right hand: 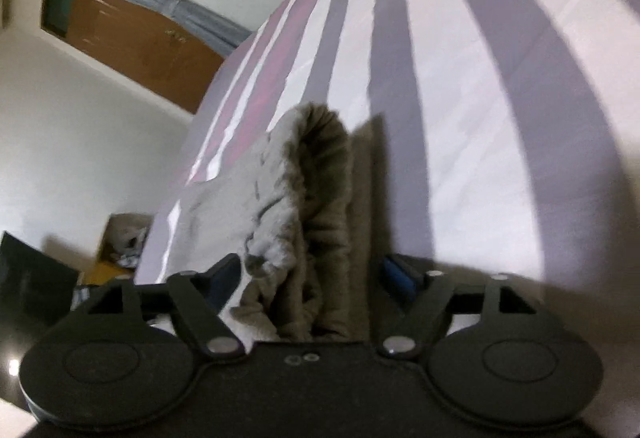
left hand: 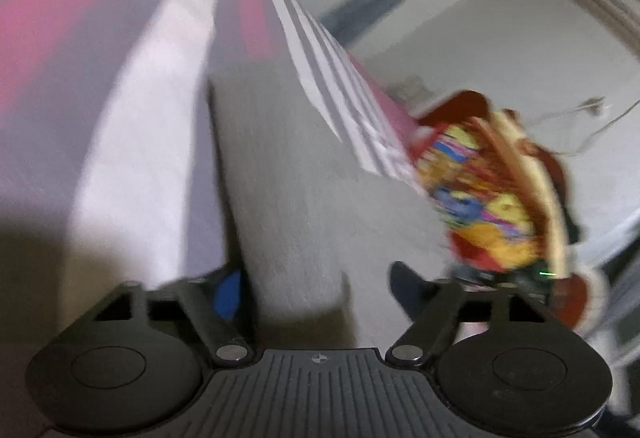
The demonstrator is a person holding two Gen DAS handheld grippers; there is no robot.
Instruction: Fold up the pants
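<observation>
The grey pants (left hand: 288, 174) lie on the striped bedsheet (left hand: 132, 126), running up the middle of the left wrist view; in the right wrist view their bunched, ribbed end (right hand: 316, 206) stands up in rumpled folds at the centre of the frame. Both sets of jaws are spread wide. The left gripper (left hand: 316, 278) straddles the flat cloth, the right gripper (right hand: 312, 270) straddles the bunched end, and neither presses on it, so the fabric sits loose between the fingers.

The main risk, as I judge it, is that bunch — left unheld, the standing folds may slump sideways and spoil a clean crease. If the jaws close from here they may pinch only the top layer, or take some of the sheet along with it. The pants also lie close to the bed's edge, at the left of the right wrist view, so a careless drag could pull them over.

At the lower left of that view an open cardboard box (right hand: 116, 242) sits on the floor beside the bed — it holds what looks like crumpled cloth, too blurred to name.
</observation>
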